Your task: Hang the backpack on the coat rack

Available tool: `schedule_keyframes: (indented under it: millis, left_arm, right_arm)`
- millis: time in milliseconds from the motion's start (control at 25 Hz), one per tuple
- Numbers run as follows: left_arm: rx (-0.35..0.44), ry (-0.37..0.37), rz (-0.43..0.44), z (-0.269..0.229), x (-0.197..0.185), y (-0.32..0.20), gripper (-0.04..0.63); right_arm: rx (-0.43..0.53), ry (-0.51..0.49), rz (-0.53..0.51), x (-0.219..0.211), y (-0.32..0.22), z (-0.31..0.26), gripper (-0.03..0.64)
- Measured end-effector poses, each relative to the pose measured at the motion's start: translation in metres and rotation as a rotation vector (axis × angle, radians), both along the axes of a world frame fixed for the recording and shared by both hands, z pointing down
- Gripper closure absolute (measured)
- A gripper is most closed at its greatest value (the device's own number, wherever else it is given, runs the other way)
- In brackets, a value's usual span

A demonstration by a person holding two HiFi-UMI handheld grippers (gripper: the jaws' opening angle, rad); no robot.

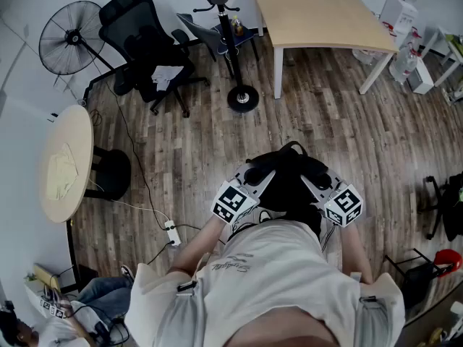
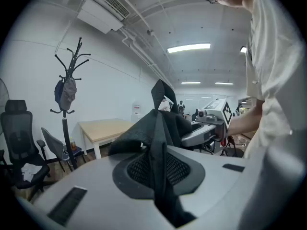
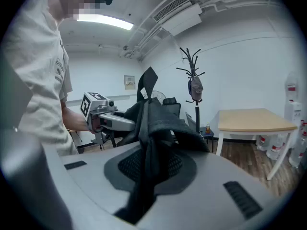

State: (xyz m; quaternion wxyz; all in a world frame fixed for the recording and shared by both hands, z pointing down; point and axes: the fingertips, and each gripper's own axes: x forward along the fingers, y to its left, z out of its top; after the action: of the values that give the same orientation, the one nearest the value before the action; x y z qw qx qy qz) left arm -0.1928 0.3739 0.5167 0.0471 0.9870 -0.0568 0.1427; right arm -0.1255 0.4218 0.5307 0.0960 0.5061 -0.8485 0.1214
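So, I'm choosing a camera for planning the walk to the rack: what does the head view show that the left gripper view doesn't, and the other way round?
Only the head view: the round table and the power strip on the floor. Only the left gripper view: the coat rack with its hooked top, the ceiling lights and the air conditioner. Both: the backpack, the rectangular table, the office chair and the right tongs, shut on the backpack.
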Motion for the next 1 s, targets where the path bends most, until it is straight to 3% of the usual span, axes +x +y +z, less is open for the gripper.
schedule_keyframes:
  millis: [440, 800, 1000]
  left_arm:
    - [-0.035, -0.011, 0.022, 0.015, 0.034, -0.028, 0.552]
    - [-0.068, -0.02, -0.048, 0.019, 0.088, -0.094, 0.552]
    - [-0.049, -0.026, -0.102, 0.018, 0.123, -0.138, 0.552]
  right_arm:
    - [-0.038, -0.034, 0.028, 0.033, -0.027, 0.017, 0.578]
    - [-0.026, -0.013, -0.055, 0.09, -0.099, 0.022, 0.578]
    - [-0.006, 0.008, -0.109, 0.128, -0.149, 0.021, 0.578]
